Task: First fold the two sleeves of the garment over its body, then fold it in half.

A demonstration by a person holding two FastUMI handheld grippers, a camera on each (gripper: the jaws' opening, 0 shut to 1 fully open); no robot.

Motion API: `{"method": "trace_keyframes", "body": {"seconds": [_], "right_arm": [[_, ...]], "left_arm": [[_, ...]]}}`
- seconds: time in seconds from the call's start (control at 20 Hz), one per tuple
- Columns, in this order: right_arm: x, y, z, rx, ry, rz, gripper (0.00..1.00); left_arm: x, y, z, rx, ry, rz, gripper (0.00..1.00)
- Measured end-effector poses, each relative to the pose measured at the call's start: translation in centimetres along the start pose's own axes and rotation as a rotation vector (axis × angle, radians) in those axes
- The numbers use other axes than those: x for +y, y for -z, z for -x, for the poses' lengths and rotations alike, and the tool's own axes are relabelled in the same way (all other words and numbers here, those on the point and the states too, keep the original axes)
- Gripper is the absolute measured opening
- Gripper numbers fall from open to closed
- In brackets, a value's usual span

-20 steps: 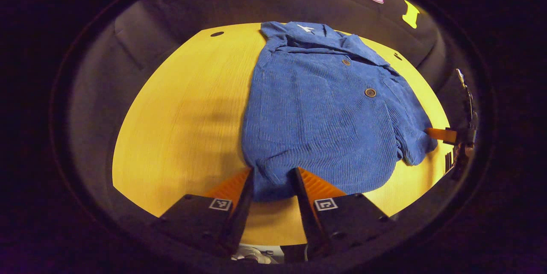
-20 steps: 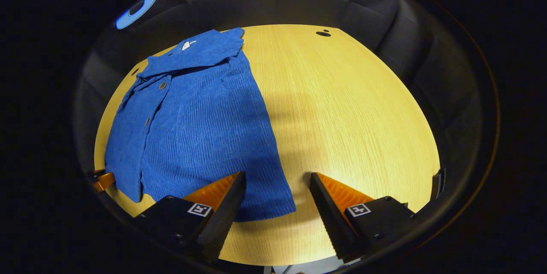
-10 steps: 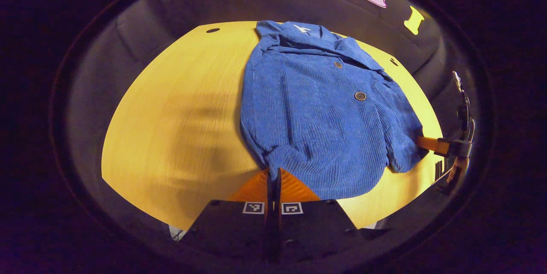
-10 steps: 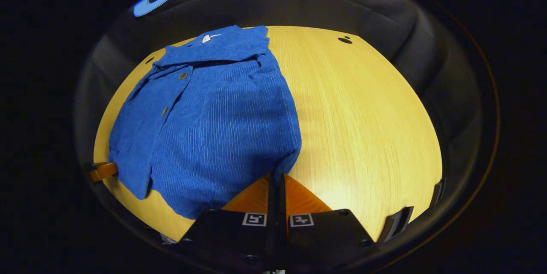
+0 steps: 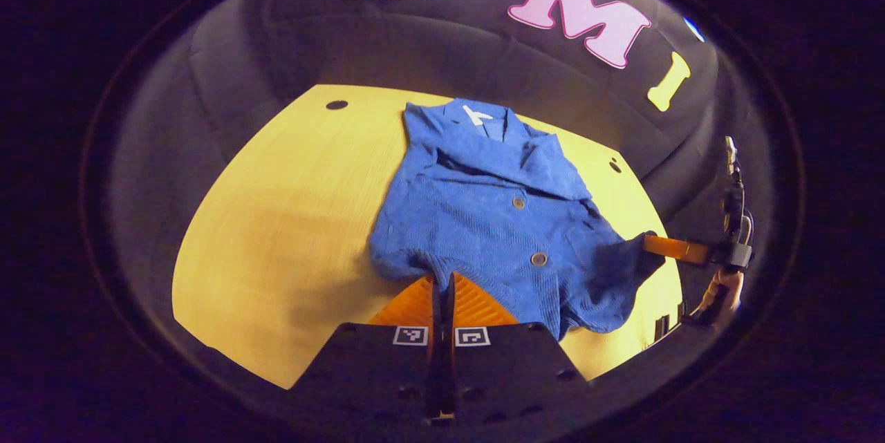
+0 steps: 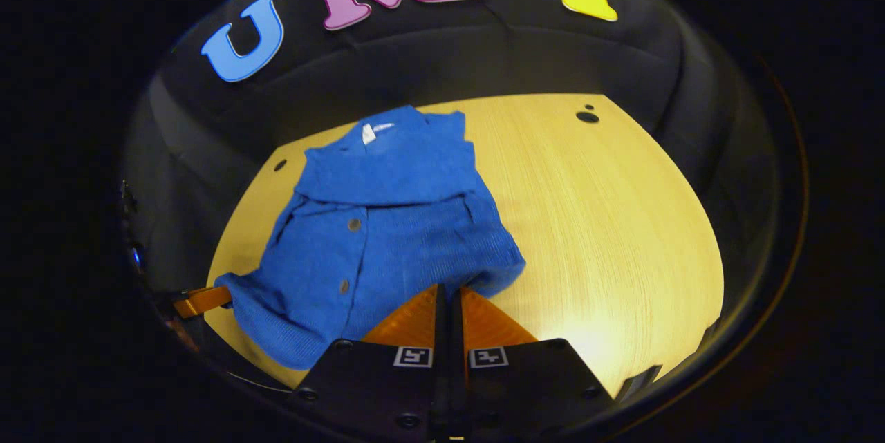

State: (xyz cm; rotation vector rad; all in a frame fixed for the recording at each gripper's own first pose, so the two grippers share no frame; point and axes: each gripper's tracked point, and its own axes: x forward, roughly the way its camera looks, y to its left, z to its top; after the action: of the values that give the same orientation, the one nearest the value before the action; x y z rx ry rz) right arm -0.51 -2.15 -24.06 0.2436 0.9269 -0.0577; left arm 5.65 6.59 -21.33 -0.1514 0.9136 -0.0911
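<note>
Two grippers, one garment, one counter.

Garment point(image 5: 484, 222): blue corduroy jacket with collar and buttons, lying on the counter point(image 5: 276, 222), collar end toward the booth wall. Two buttons point(image 5: 538, 259) show down the front in the left gripper view. A small white tag point(image 6: 367, 133) sits inside the collar. Both sleeves are folded in over the body. The hem end is lifted off the counter and bunched, drawn toward the collar; the far half lies flat.

Left gripper point(image 5: 442, 285): orange ribbed fingers point(image 5: 415, 305) pressed together with the hem's corner pinched between them, cloth rising directly from the tips. In the right gripper view, one of its orange fingers point(image 6: 202, 300) shows at the garment's lower left edge, touching the cloth.

Right gripper point(image 6: 449, 294): orange fingers point(image 6: 487, 322) closed flat against each other on the hem's opposite corner, fabric folding over the tips. In the left gripper view it shows at the far right, an orange finger point(image 5: 674, 247) touching the raised dark fold of the hem, with a hand point(image 5: 719, 287) behind it.

Counter: pale wood, rounded in these views, with small dark holes point(image 6: 587, 116) near its far edge. Bare wood lies to the left of the garment in the left gripper view and to the right in the right gripper view.
</note>
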Motion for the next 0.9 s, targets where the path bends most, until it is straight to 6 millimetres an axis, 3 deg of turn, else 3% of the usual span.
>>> {"method": "trace_keyframes", "body": {"seconds": [0.15,0.35,0.55,0.75,0.8,0.9], "right_arm": [[1.3,-6.6,-2.0,-0.089,-0.042,0.012,0.05],[2.3,-14.8,-5.6,-0.187,-0.065,0.027,0.04],[1.7,-22.5,-11.5,-0.277,-0.034,0.072,0.04],[-0.4,-27.3,-18.8,-0.331,0.050,0.157,0.04],[-1.0,-28.0,-20.8,-0.348,0.073,0.169,0.05],[-2.4,-27.5,-24.4,-0.329,0.117,0.164,0.04]], "left_arm": [[-0.9,-7.0,-1.4,-0.092,0.016,-0.007,0.00],[-0.5,-15.8,-4.2,-0.193,0.017,-0.057,0.00],[0.8,-24.8,-8.6,-0.296,0.007,-0.094,0.00],[3.2,-32.4,-15.6,-0.436,-0.009,-0.050,0.00],[3.9,-33.6,-17.3,-0.444,-0.034,-0.061,0.00],[4.2,-34.4,-20.9,-0.440,-0.044,-0.091,0.00]]}}
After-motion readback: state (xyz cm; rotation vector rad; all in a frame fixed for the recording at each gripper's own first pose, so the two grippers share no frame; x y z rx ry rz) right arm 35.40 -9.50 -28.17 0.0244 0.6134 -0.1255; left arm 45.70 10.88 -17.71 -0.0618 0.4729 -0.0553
